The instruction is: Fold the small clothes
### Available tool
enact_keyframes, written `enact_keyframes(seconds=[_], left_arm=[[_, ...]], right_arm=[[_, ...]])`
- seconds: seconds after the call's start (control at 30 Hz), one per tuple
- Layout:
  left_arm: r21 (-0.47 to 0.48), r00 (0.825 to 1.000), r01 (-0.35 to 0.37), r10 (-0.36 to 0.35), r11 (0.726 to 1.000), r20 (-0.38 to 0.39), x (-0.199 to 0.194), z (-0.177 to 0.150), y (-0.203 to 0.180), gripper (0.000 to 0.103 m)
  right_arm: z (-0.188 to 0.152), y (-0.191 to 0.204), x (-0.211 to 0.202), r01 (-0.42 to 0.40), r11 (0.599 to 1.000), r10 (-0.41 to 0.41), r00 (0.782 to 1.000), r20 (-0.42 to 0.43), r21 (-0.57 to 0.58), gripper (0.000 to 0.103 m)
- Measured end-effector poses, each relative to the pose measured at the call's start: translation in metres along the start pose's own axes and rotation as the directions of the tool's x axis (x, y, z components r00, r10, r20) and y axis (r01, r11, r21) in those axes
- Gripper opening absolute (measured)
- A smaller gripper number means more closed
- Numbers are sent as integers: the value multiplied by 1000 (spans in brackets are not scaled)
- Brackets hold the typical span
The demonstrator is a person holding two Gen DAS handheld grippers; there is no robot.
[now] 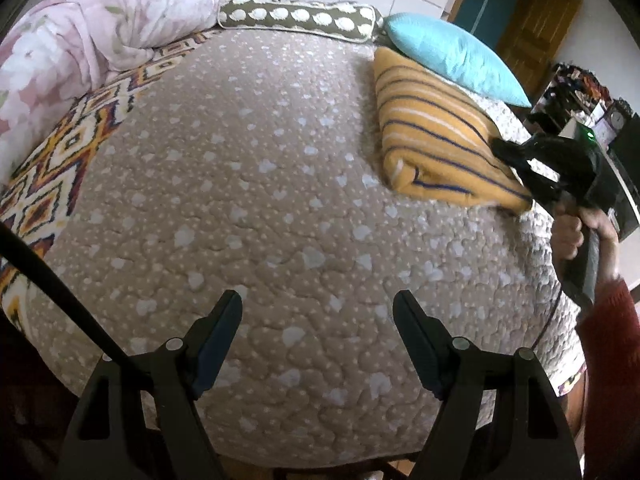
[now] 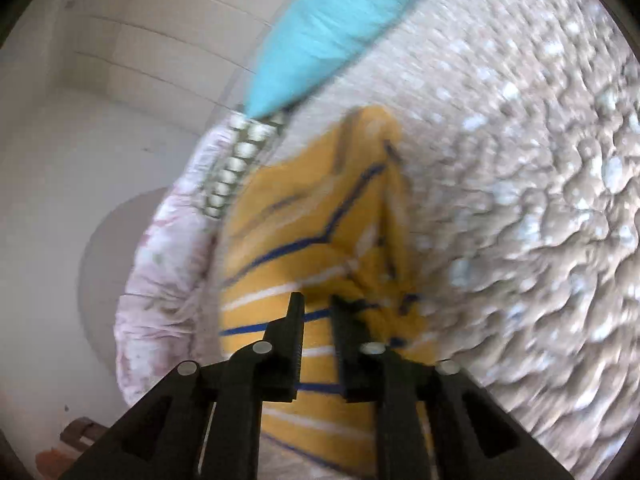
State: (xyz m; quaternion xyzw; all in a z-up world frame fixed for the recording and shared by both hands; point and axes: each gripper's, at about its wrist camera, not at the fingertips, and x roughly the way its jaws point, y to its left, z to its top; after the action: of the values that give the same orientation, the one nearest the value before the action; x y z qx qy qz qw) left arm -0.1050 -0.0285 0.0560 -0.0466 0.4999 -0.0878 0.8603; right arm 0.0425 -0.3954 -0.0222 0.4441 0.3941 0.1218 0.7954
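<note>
A folded yellow garment with blue and white stripes [image 1: 432, 132] lies on the quilted bed [image 1: 260, 184] at the right, against a light blue pillow [image 1: 452, 52]. My right gripper [image 1: 498, 147], held by a hand in a red sleeve, reaches onto the garment's right edge. In the right wrist view its jaws [image 2: 316, 300] are shut, with the yellow garment [image 2: 320, 216] pinched between the pads. That view is blurred. My left gripper [image 1: 318, 298] hovers open above the bare quilt near the bed's front edge, nothing between its fingers.
A pink floral duvet [image 1: 92, 28] is bunched at the back left, beside a brown spotted bolster [image 1: 300, 16]. A patterned blanket [image 1: 52, 168] runs along the bed's left side. White wall tiles stand behind the bed, a wooden door [image 1: 536, 28] and a cluttered shelf [image 1: 580, 92] at the right.
</note>
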Motion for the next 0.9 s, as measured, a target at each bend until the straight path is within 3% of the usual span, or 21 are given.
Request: enact_keyframes(seconds=[0.17, 0.33, 0.43, 0.53, 0.63, 0.73, 0.8, 0.9], left_arm=[[29, 999, -10, 11, 1000, -34, 15, -3, -11, 77], [63, 999, -22, 24, 998, -44, 29, -4, -21, 77], [84, 999, -32, 36, 996, -41, 35, -5, -24, 81], [91, 998, -46, 51, 995, -47, 42, -7, -25, 83], [110, 998, -52, 57, 993, -39, 45, -10, -28, 90], [133, 997, -58, 63, 989, -35, 49, -12, -33, 97], [140, 997, -65, 69, 988, -25, 50, -14, -36, 99], [130, 997, -69, 71, 989, -13, 52, -16, -37, 101]], right_arm=[[-6, 26, -12, 101, 983, -96, 995, 36, -155, 0], [10, 35, -36, 94, 984, -72, 987, 144, -150, 5], [26, 36, -18, 117, 982, -99, 988, 122, -147, 5], [34, 20, 17, 180, 973, -179, 984, 17, -146, 7], [37, 24, 13, 210, 964, -206, 978, 43, -160, 7], [27, 37, -8, 238, 947, -224, 971, 89, -214, 18], [11, 42, -25, 254, 935, -229, 965, 125, -248, 37], [-13, 45, -43, 251, 929, -209, 962, 174, -273, 38]])
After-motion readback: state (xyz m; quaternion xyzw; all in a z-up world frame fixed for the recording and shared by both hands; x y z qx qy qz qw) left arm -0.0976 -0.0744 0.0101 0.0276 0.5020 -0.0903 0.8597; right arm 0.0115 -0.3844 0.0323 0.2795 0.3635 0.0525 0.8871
